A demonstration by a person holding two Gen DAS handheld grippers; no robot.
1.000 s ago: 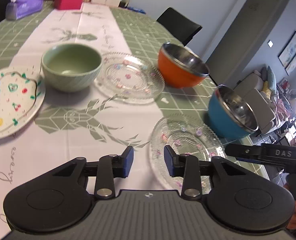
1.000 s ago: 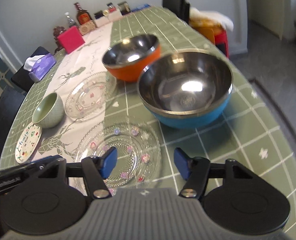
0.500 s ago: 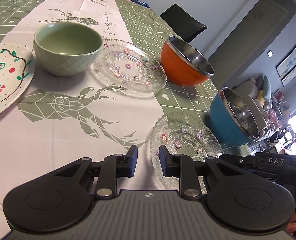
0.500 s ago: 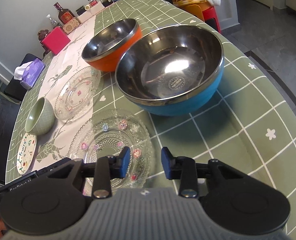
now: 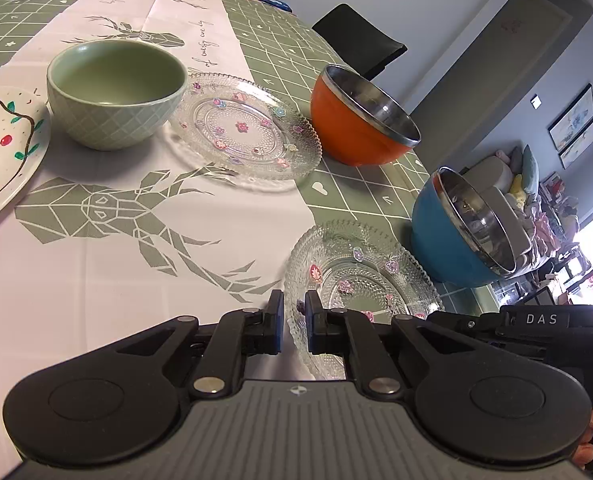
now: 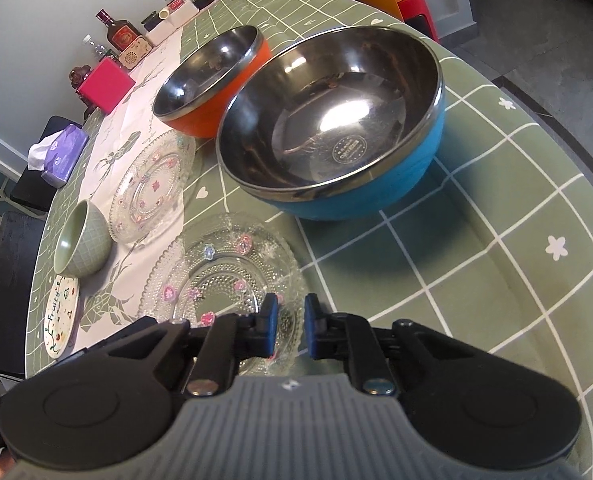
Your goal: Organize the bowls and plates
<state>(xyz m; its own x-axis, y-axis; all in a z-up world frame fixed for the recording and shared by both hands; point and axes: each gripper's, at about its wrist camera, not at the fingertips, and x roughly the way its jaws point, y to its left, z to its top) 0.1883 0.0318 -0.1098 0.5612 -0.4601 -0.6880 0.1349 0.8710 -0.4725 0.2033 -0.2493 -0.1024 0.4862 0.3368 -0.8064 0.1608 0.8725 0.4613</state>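
Plates [image 5: 248, 132] number three, bowls [image 5: 116, 92] three; left gripper [image 5: 294, 320] fingers pinch near glass plate [image 5: 360, 276] rim, right gripper [image 6: 290, 322] fingers closing on it.

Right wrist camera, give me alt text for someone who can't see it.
The right gripper is closing on the rim of a clear glass plate on a green checked tablecloth. Behind it sit a blue steel bowl and an orange bowl.
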